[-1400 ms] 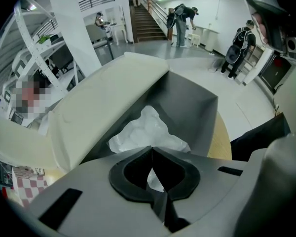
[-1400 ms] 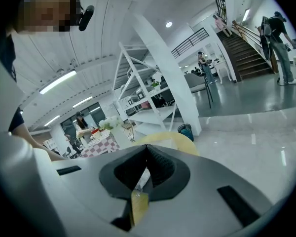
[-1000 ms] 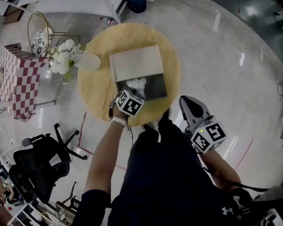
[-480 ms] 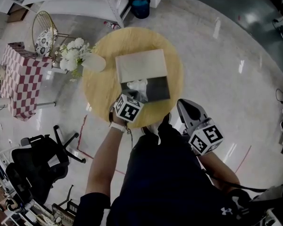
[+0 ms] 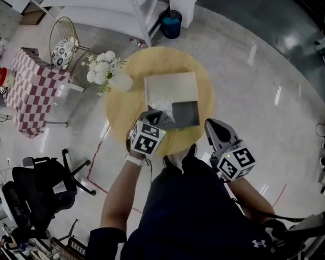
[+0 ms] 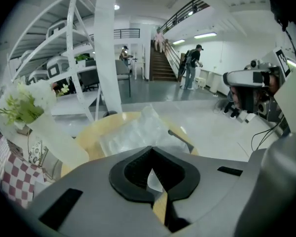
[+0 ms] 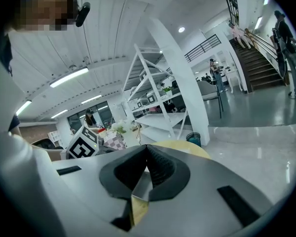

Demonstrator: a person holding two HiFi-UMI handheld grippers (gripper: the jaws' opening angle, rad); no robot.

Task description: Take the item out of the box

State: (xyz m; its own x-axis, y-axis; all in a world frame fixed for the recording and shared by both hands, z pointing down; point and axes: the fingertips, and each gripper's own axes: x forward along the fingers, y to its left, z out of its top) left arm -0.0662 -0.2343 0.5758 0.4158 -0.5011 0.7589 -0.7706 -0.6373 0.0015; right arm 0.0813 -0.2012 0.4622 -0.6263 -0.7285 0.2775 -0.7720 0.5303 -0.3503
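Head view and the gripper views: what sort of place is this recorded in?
Probably a big open-plan workplace or lab hall, indoors: a wide polished floor, tall white shelving racks, an office chair, and a staircase with people on it.

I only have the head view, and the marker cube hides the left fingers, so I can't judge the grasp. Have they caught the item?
Observer: Yes. In the left gripper view, the left gripper has its fingers together on an edge of the clear plastic bag.
Operator: Is the right gripper carrying anything?
Observer: No. In its own view the right gripper is shut, with nothing between its fingers.
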